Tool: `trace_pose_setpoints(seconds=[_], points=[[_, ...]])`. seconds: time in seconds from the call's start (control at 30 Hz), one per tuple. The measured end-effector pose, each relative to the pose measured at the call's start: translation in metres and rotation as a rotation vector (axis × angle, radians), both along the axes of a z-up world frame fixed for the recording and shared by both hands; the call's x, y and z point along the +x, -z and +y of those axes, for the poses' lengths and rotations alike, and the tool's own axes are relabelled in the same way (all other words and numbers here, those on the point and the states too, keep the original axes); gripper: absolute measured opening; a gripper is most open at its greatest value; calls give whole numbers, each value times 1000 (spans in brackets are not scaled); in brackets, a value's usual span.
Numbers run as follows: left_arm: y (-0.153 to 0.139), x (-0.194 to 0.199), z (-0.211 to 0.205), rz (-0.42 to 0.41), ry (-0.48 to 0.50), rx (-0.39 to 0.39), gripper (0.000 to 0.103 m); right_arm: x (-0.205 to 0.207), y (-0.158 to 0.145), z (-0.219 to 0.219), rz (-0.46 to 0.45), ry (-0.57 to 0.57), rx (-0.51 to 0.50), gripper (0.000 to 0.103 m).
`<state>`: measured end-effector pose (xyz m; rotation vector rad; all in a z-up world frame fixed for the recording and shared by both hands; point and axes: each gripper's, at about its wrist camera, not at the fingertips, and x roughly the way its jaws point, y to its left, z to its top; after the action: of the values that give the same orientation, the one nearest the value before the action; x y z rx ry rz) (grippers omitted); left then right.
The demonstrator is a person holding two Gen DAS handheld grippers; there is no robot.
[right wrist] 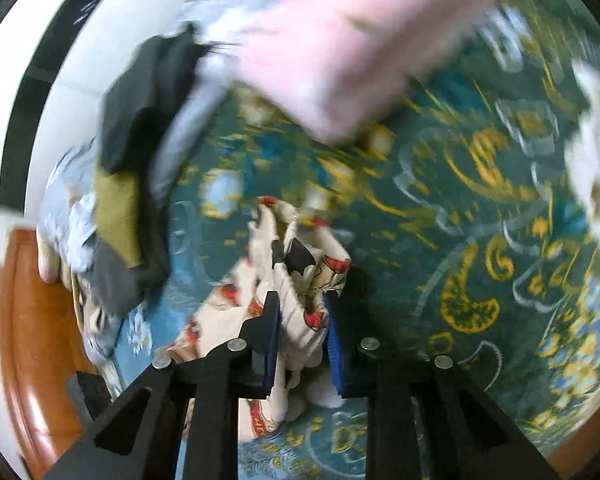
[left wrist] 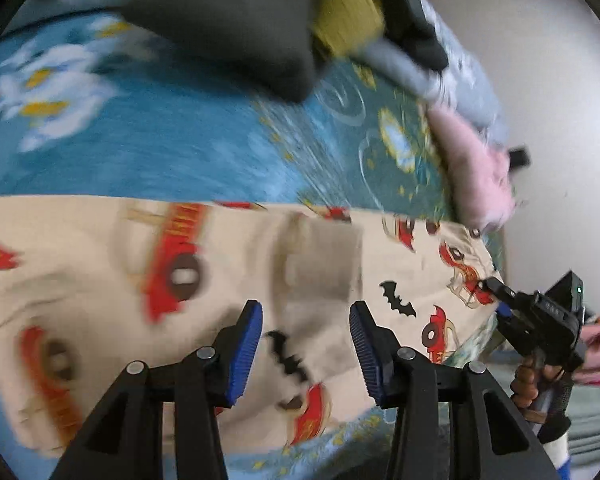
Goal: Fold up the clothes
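Note:
A cream garment printed with red cars and black bats [left wrist: 228,280] lies spread on the blue-green patterned bedspread [left wrist: 172,148]. My left gripper [left wrist: 306,320] is open and empty just above its near part. My right gripper [right wrist: 302,308] is shut on a bunched corner of the same garment [right wrist: 300,264] and lifts it off the bedspread [right wrist: 480,200]. In the left wrist view the right gripper [left wrist: 496,288] shows at the garment's far right corner.
A pile of clothes lies at the far side: dark grey [left wrist: 228,28], olive [left wrist: 344,12], pale blue and pink [left wrist: 476,168] pieces. In the right wrist view the pink piece [right wrist: 352,48] and dark pile [right wrist: 136,120] lie beyond the garment. A wooden bed edge [right wrist: 32,320] runs at left.

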<state>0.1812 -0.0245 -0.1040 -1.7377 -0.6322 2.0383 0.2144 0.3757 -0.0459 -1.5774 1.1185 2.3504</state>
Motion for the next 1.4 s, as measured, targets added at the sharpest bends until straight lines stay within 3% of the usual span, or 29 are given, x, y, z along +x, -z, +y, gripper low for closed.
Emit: trace_pose_setpoints(seconds=[0.23, 0.33, 0.47, 0.6, 0.7, 0.77, 0.87, 0.93, 1.13, 1.27, 1.4], points=[[-32, 9, -97, 24, -159, 121, 48, -27, -114, -106, 192, -270, 112, 20], [-39, 14, -132, 42, -233, 160, 49, -38, -137, -169, 236, -395, 136, 19], [-37, 20, -164, 47, -300, 195, 50, -52, -127, -258, 241, -545, 118, 19], [-21, 30, -180, 18, -331, 235, 50, -56, -76, -330, 146, -665, 80, 19], [-2, 37, -184, -35, -341, 321, 50, -52, -30, -364, 37, -721, 61, 19], [11, 40, -181, -84, -342, 372, 50, -46, -13, -372, -12, -724, 39, 19], [28, 46, -176, -160, -343, 396, 51, -40, 5, -378, -73, -725, 19, 20], [29, 49, -174, -166, -326, 393, 51, -37, 8, -375, -90, -718, 2, 20], [32, 54, -157, -163, -233, 359, 61, -31, -17, -323, -3, -560, -77, 31], [49, 53, -141, -214, -231, 428, 66, -20, -25, -287, 31, -455, -110, 40], [63, 54, -124, -260, -214, 512, 75, -7, -15, -261, 13, -363, -169, 41]])
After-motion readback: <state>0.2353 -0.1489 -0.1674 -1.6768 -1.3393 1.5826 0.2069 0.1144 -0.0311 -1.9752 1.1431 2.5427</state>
